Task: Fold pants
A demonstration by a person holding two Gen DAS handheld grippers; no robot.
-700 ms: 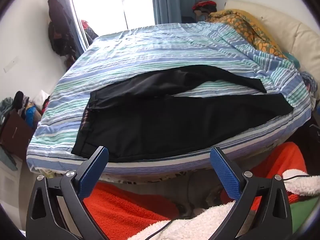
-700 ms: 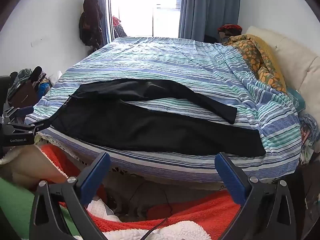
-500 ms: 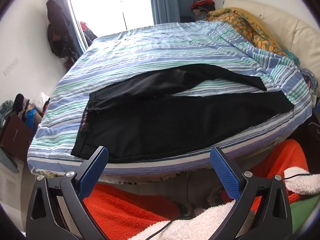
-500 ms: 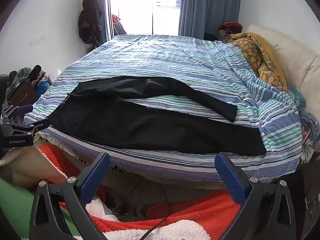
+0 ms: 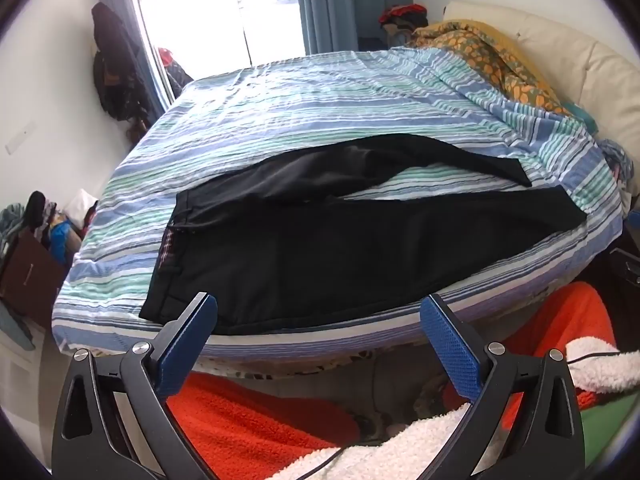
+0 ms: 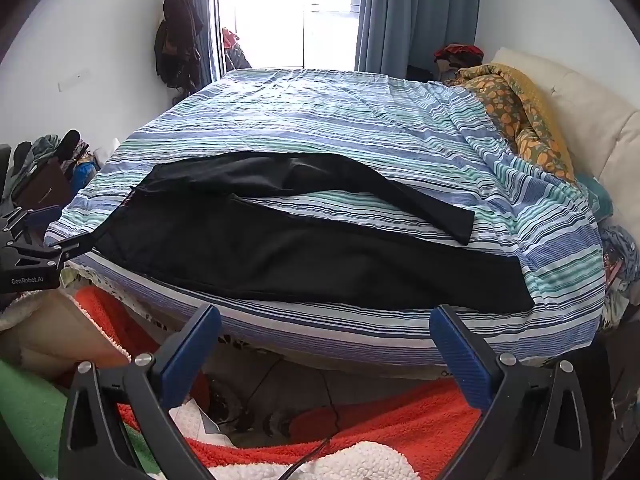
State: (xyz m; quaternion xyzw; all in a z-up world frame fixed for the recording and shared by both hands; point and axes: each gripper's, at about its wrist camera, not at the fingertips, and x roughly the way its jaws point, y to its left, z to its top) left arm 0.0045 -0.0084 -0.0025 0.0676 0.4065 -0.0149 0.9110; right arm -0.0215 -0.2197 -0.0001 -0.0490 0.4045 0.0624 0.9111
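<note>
Both wrist views have edged nearer the bed, where the black pants lie spread near its front edge, so the left gripper and right gripper, fingers spread and empty, should pinch waistband and hem squarely.

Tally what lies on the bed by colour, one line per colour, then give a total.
Black: 1, the pants, spread flat with the legs apart.
Blue, green and white striped: 1, the bed cover under them.
Yellow-orange patterned: 1, the blanket bunched at the headboard side.
Total: 3.
The left gripper and the right gripper are open and empty.
</note>
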